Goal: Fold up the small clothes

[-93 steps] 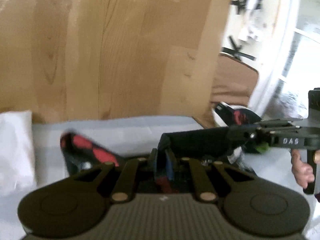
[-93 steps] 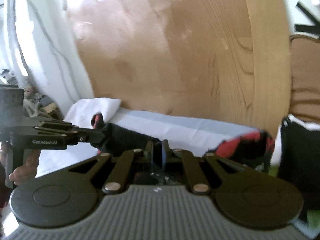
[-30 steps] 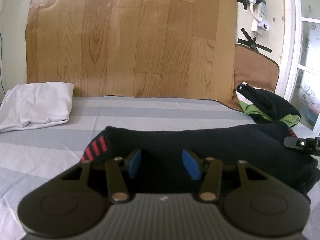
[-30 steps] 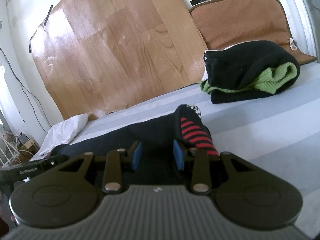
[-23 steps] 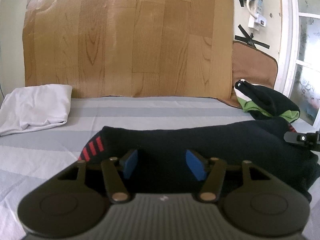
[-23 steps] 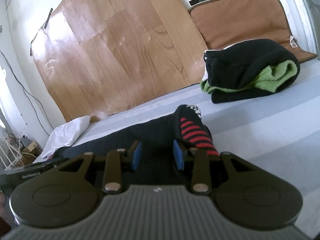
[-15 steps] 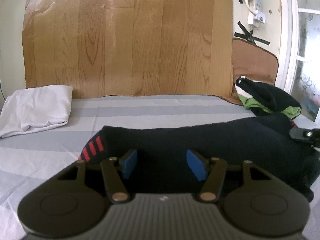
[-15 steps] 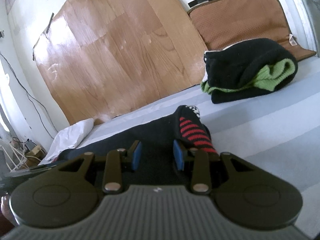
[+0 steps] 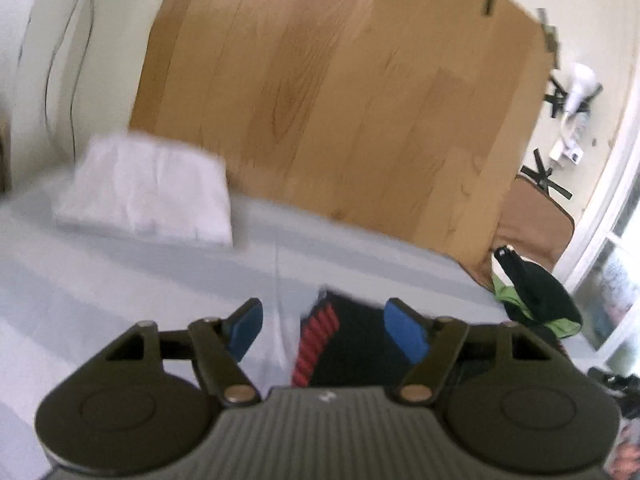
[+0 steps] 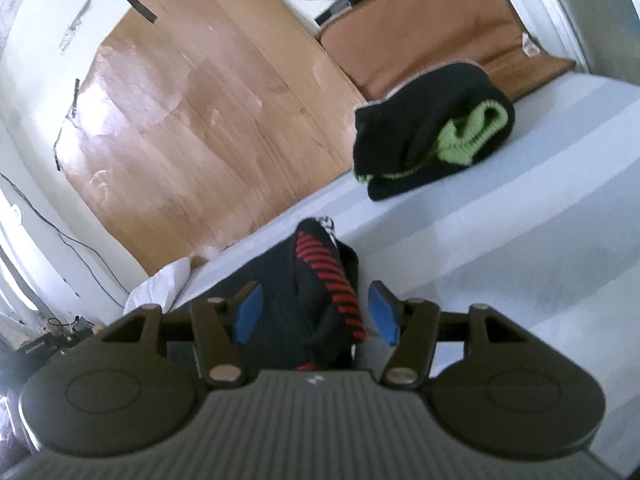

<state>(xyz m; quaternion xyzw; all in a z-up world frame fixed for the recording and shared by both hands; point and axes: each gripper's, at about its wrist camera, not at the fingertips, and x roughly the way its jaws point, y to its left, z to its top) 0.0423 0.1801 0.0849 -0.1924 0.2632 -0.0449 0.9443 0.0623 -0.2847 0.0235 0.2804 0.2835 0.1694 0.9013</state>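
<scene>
While both grippers hang spread and empty: between folds, by the look of it.
Lies on the striped grey bedsheet [image 10: 520, 216], the black sock with red stripes [image 10: 320, 280], bunched between the wide-apart fingers of the right gripper [image 10: 316, 312]; shows its red-striped end just ahead of the left gripper [image 9: 324, 328], likewise parted, pinching nothing. Likely calls next for closing on one end and carrying it across. Farther right: a folded black-and-green garment [image 10: 432, 128]; far left: a white cloth [image 9: 148, 192].
</scene>
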